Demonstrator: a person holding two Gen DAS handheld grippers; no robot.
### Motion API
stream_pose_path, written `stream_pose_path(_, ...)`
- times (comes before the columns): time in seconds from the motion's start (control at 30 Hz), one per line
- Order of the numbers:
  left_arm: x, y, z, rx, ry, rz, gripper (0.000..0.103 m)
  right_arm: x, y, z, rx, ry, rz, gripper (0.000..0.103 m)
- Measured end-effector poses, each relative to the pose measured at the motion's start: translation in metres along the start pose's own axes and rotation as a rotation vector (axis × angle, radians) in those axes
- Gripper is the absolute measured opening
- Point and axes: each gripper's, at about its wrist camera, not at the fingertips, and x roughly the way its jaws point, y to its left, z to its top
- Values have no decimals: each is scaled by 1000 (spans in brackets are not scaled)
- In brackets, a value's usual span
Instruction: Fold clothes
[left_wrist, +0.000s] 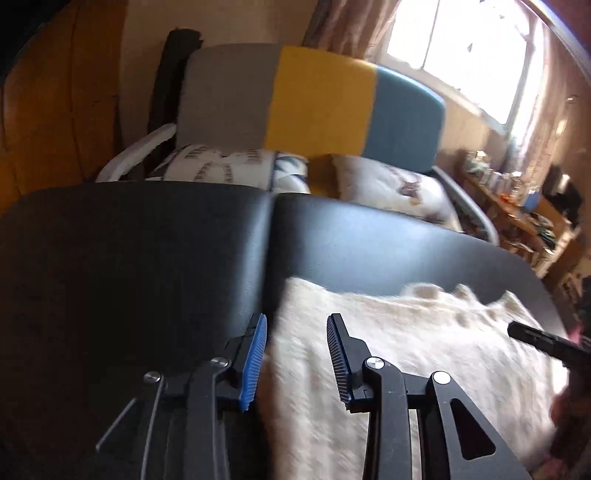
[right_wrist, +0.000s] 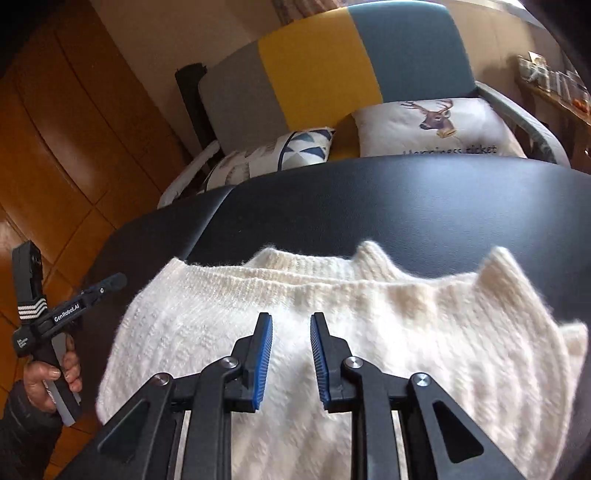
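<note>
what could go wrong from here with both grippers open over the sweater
1. The white knit sweater lies with its side near the right edge of the black table; a sideways drag could pull it off.
2. The left gripper straddles the sweater's edge, so closing there may catch only a thin bit.
3. The right gripper could pinch one layer of the loose knit and stretch it.

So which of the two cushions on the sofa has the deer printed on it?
The white square cushion to the right, under the sofa's blue panel, with a stag's head and lettering. The other cushion shows blue triangles.
</note>
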Motion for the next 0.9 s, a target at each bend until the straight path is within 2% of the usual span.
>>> stream_pose_path(0.13,-16,-30,-26,55,23,-121,35,-72,-53,-26,99,-45,-92,25)
stream_pose_path(0.2,-21,-47,-40,112,33,-126,35,-99,-85,-42,188,-44,-105,25)
stream_pose_path(0.23,-24,-53,-47,131,39,-135,35,-108,-101,-50,246,-36,-88,26)
stream_pose_path(0.3,-30,-64,-59,155,56,-165,35,-122,-126,-68,354,-16,5,28)
stream_pose_path(0.4,-37,-78,-73,204,83,-209,35,-132,-148,-93,426,8,65,28)
stream_pose_path(0.5,-31,-90,-86,316,110,-135,35,-128,-162,-112,507,21,170,28)
stream_pose_path(0.57,-18,-85,-95,326,165,-87,35,-118,-168,-119,537,39,228,29)
stream_pose_path(0.67,-17,-79,-101,364,205,-65,36,-99,-160,-126,508,156,416,28)
stream_pose_path(0.7,-20,-79,-103,387,217,-48,36,-96,-150,-128,433,218,404,27)
stream_pose_path(0.73,-22,-79,-105,415,225,-33,36,-96,-144,-129,376,265,374,21)
stream_pose_path(0.77,-25,-79,-107,441,232,-19,36,-96,-141,-131,357,298,376,17)
stream_pose_path(0.83,-30,-83,-102,446,255,-45,35,-97,-139,-133,330,347,383,18)
stream_pose_path(0.9,-38,-99,-87,443,223,-124,35,-101,-140,-131,340,343,396,20)
